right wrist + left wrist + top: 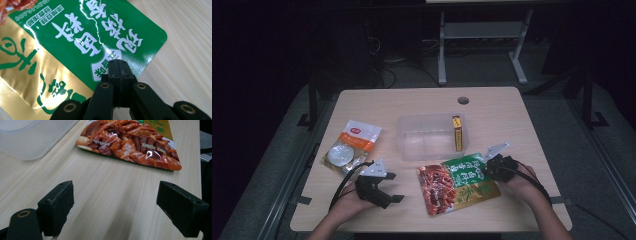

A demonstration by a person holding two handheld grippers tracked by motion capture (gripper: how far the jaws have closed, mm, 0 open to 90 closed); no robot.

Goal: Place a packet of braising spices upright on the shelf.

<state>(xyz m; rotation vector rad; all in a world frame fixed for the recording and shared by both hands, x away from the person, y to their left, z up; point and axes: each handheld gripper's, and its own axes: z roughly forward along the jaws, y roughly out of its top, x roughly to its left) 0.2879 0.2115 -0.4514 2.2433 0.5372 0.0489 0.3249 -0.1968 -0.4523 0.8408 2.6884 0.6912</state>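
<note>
Green-gold snack pouch (458, 183) | right tongs (119, 65) clamped on its edge | left tongs (115, 205) agape, nearby

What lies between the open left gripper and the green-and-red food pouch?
Bare tabletop alone: the left gripper view shows plain wood from the left gripper to the pouch.

Dim room here, the pale wooden tabletop (422, 102) catching the light, a round cable hole (463, 100) near its far edge. Grey floor (482, 67) beyond, a white desk frame (482, 45), cables (387, 70) trailing in the dark.
</note>
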